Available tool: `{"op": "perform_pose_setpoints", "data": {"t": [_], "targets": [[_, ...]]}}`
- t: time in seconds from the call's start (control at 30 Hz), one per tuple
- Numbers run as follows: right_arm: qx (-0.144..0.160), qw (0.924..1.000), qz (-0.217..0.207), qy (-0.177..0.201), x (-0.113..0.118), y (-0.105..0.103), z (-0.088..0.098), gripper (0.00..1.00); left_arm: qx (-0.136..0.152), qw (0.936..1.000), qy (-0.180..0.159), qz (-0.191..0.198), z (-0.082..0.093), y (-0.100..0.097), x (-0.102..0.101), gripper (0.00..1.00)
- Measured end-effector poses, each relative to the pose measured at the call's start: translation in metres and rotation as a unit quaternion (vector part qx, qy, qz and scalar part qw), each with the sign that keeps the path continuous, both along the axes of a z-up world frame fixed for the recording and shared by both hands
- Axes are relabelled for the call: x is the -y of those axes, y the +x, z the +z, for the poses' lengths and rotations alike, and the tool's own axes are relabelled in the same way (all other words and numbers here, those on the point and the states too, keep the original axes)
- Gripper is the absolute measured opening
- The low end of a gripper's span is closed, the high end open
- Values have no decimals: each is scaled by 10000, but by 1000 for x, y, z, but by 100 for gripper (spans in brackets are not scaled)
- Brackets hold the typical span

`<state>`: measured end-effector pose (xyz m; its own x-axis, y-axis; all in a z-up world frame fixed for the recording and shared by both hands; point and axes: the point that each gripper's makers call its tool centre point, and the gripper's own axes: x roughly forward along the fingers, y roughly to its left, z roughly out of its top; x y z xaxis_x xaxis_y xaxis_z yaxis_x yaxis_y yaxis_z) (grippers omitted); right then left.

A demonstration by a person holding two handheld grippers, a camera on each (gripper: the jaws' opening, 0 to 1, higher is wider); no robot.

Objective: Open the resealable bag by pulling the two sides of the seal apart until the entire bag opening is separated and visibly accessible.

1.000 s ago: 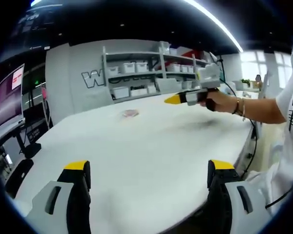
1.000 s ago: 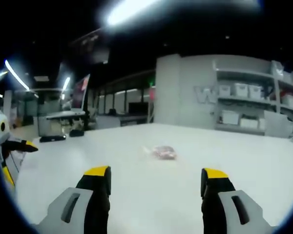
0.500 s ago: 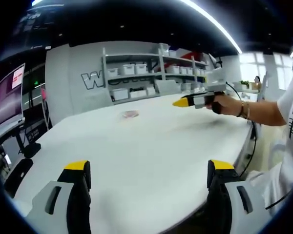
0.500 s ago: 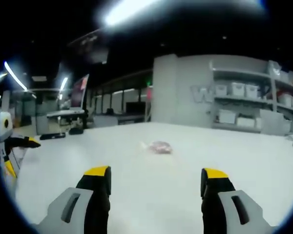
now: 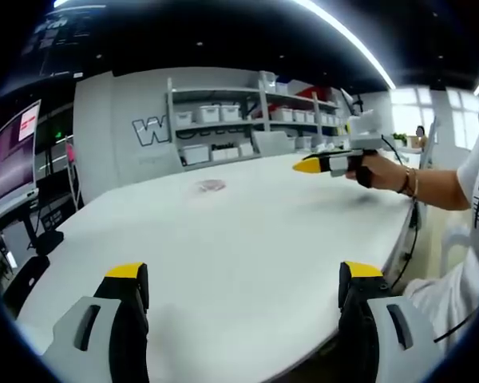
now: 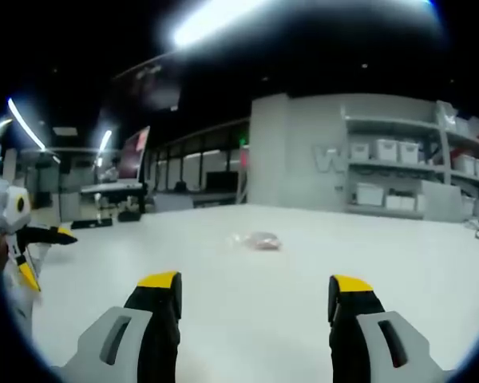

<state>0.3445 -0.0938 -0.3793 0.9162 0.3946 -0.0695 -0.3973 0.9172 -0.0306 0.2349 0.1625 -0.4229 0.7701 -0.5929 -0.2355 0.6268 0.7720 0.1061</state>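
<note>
Two tools up above a white worktop (image 5: 223, 239), neither near the bag. Small bag (image 5: 213, 186) with something pinkish inside, flat on the worktop far across from the left tool (image 5: 243, 287), well apart from it, close to the far edge below the shelves (image 5: 247, 120) of white bins. Same bag (image 6: 258, 239) straight ahead of the right tool (image 6: 255, 295) in the right gripper view, also well apart, lying alone on bare surface. Seal state too small and blurred to tell.

Left tool held level over the near edge, jaws spread wide, nothing between them. Right tool likewise wide open and holding nothing. Right tool (image 5: 323, 163) also seen in the left gripper view, gripped by a hand (image 5: 371, 167) with a bracelet, forearm stretched out over the worktop's right side, yellow tip pointing toward the bag.
</note>
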Motion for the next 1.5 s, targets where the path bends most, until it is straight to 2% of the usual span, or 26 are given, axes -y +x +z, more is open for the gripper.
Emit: {"op": "perform_pose_setpoints", "data": {"t": [0.4, 0.83, 1.5], "targets": [[124, 9999, -26, 81, 4, -12, 9, 76, 24, 10000, -20, 5, 1, -1, -1, 98], [159, 9998, -125, 83, 16, -29, 5, 76, 9, 10000, 0, -18, -1, 1, 0, 98], [440, 9980, -420, 174, 39, -65, 10, 76, -34, 10000, -58, -12, -6, 0, 0, 98]]}}
